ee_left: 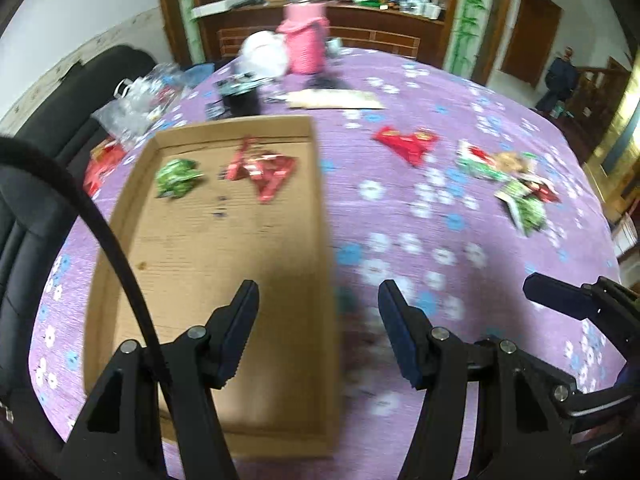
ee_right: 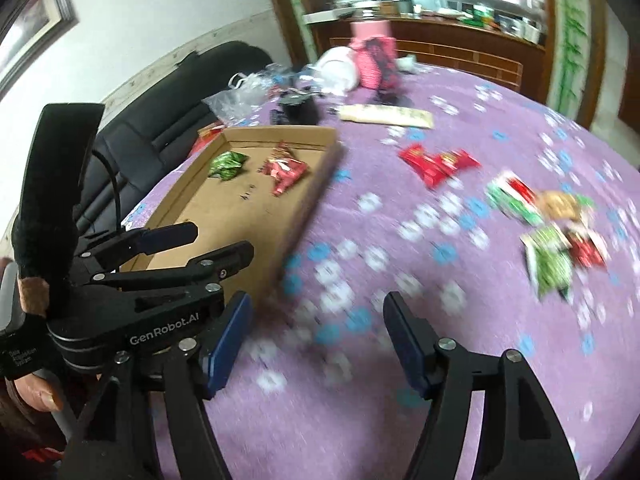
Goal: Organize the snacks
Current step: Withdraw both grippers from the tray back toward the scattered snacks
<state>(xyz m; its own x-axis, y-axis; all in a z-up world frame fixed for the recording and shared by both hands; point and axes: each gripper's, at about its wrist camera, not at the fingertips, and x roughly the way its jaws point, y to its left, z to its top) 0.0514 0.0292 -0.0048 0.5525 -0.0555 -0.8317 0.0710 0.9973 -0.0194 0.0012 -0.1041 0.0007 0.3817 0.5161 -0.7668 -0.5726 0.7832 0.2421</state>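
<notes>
Both the left gripper (ee_left: 318, 300) and right gripper (ee_right: 318, 312) stood apart, holding nothing. The left hung over the cardboard tray's (ee_left: 326, 216) right wall; bare purple tablecloth (ee_right: 360, 400) lay under the right.

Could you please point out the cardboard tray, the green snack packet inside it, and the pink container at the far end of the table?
cardboard tray (ee_left: 208, 264): left wrist view, bare floor.
green snack packet (ee_left: 176, 176): left wrist view, wrapper's middle.
pink container (ee_left: 306, 40): left wrist view, its side.
</notes>
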